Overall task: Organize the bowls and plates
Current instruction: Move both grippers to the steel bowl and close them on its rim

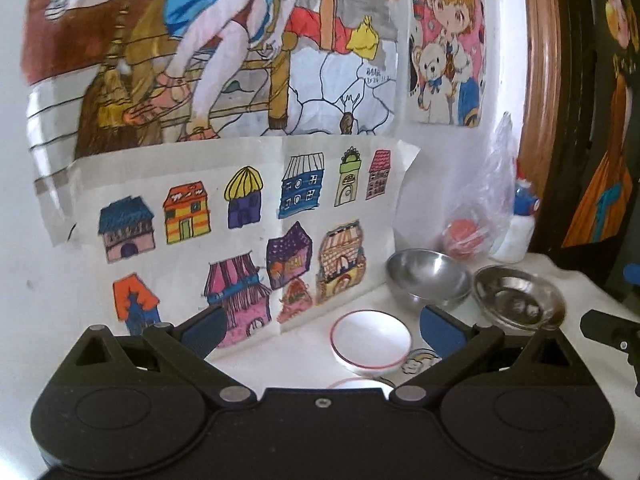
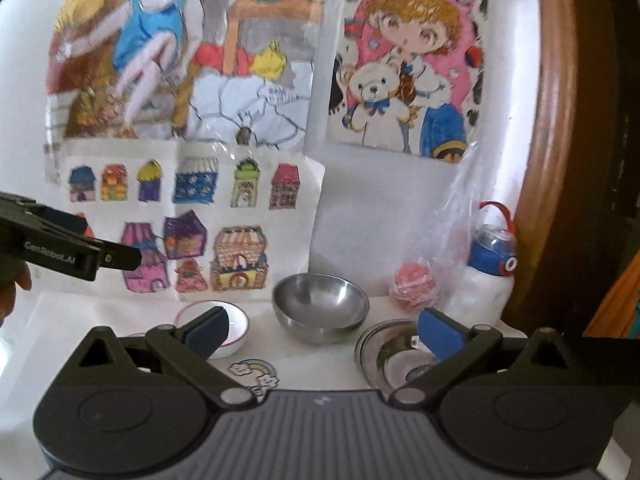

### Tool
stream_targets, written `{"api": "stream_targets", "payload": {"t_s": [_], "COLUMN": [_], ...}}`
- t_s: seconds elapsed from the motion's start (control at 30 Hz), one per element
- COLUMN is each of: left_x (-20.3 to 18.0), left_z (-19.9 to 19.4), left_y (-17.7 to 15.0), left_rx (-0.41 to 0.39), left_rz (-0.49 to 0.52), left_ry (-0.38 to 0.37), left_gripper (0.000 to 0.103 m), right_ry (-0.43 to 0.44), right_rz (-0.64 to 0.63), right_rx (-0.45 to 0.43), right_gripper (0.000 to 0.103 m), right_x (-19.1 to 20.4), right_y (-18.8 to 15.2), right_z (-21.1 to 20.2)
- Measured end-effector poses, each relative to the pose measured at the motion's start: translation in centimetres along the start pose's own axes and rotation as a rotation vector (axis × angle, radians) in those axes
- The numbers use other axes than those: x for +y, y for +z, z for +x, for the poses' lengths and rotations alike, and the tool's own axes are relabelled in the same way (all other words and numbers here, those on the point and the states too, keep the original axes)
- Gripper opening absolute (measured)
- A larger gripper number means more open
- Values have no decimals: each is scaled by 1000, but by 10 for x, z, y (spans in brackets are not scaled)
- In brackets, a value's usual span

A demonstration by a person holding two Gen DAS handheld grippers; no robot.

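Right wrist | steel plate (image 2: 394,360) half hidden by right tool (image 2: 322,330) | both tools agape

Left gripper (image 1: 324,330) body hides most of 2nd white plate (image 1: 356,384).

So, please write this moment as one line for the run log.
left gripper: open, empty | right gripper: open, empty | white bowl, steel bowl, steel plate: on table, untouched

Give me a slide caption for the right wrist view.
Open right gripper faces steel bowl, white bowl and steel plate.
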State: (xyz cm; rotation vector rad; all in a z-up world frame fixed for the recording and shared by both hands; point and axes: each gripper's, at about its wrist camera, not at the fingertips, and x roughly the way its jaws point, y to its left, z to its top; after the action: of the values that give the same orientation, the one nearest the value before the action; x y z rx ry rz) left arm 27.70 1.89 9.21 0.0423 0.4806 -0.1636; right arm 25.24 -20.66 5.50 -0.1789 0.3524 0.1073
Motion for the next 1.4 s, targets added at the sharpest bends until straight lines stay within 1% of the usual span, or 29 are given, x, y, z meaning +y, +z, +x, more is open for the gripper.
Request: {"api": "stream_targets", "payload": {"t_s": [0.1, 0.23, 0.43, 0.6, 0.7, 0.77, 0.83, 0.9, 0.97, 1.0, 1.03, 1.07, 1.13, 1.17, 1.23, 1.27, 1.3, 1.33, 1.37, 1.4], "left_x": [-2, -9, -22, -32, -37, -40, -41, -42, -41, -41, -42, -41, -41, -41, -40, -41, -41, -42, -43, -47], "left_z": [21, 57, 119, 164, 185, 196, 204, 211, 217, 220, 223, 225, 230, 232, 234, 234, 235, 236, 238, 243], "left_y": [6, 12, 16, 17, 17, 17, 16, 16, 16, 16, 16, 15, 14, 14, 13, 13, 14, 14, 15, 16], "left_rx": [17, 52, 108, 136, 156, 171, 187, 197, 213, 224, 236, 244, 257, 262, 271, 274, 277, 284, 295, 306], "left_rz": [24, 30, -4, -25, -46, -55, -69, -86, -102, -109, -116, -123, -139, -146, -159, -165, -170, -177, -186, -195], "left_ry": [0, -10, -42, -63, -80, -86, -98, -99, -112, -120, -123, -125, -130, -133, -146, -151, -157, -167, -177, -189], "left_gripper": [102, 102, 102, 102, 102, 102, 102, 100, 96, 92, 88, 87, 79, 77, 71, 69, 64, 59, 56, 50], "right_ry": [-20, -52, -54, -33, -24, -15, 0, 12, 21, 26, 31, 37, 46, 53, 75, 82, 90, 95, 100, 100], "right_rz": [-11, -7, 50, 58, 37, 33, 41, 38, 30, 29, 31, 35, 44, 51, 79, 93, 104, 119, 132, 148], "right_rx": [34, 79, 98, 107, 130, 147, 161, 169, 191, 203, 211, 220, 235, 243, 254, 259, 261, 262, 264, 266], "right_gripper": [103, 103, 103, 101, 92, 84, 81, 72, 59, 56, 50, 41, 34, 29, 24, 24, 24, 21, 18, 17], "right_x": [-13, -35, -68, -80, -81, -81, -80, -78, -75, -74, -73, -72, -72, -72, -73, -73, -72, -72, -72, -72], "right_y": [4, 7, 1, -2, -2, -2, -2, -2, -3, -4, -4, -5, -7, -7, -7, -7, -7, -7, -8, -8], "right_z": [29, 74, 133, 169, 188, 198, 206, 213, 220, 224, 227, 229, 233, 235, 237, 238, 241, 242, 243, 244]}}
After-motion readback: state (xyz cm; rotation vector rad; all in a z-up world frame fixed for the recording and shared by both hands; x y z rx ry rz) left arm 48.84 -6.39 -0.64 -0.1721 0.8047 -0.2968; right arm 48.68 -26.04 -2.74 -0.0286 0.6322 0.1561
